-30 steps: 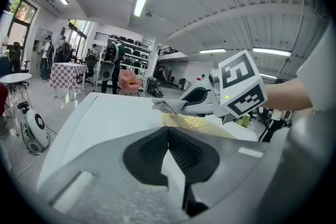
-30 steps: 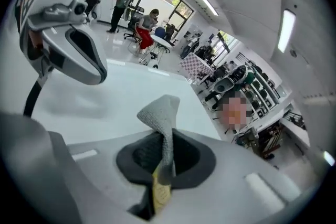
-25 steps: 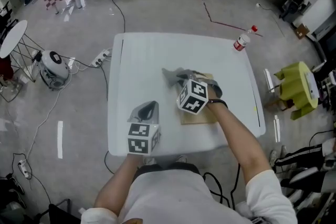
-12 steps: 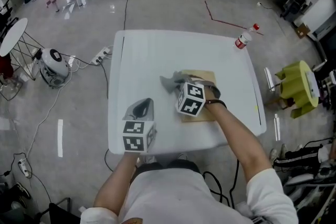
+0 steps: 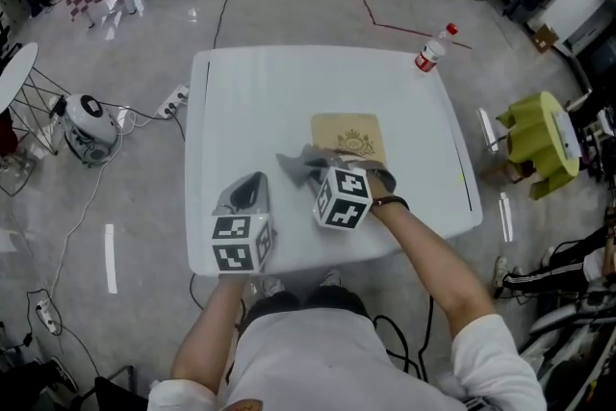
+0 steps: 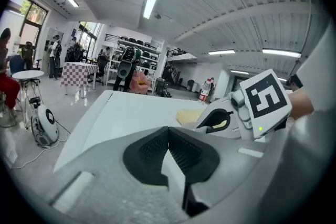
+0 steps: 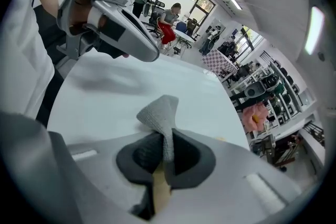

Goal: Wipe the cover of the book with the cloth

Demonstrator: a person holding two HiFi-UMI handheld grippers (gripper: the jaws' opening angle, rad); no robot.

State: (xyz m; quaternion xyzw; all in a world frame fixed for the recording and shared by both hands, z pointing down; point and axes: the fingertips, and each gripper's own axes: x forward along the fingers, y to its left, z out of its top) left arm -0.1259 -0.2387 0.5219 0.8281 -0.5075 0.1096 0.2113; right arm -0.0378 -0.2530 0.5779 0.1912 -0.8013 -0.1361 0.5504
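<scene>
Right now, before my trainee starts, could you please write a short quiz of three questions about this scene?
1. What is pinched in the right gripper?
2. True or false: the left gripper presses on the book.
3. Near the far right corner of the table stands: A a bottle, B a mug, C a lamp.

Key: 1 the cloth. 2 false; it is off to the book's left, jaws shut on nothing. 3 A, the bottle.

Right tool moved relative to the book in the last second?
Yes. The right tool, shut on the cloth, pulled back toward the person, off the book, whose cover now shows.
</scene>
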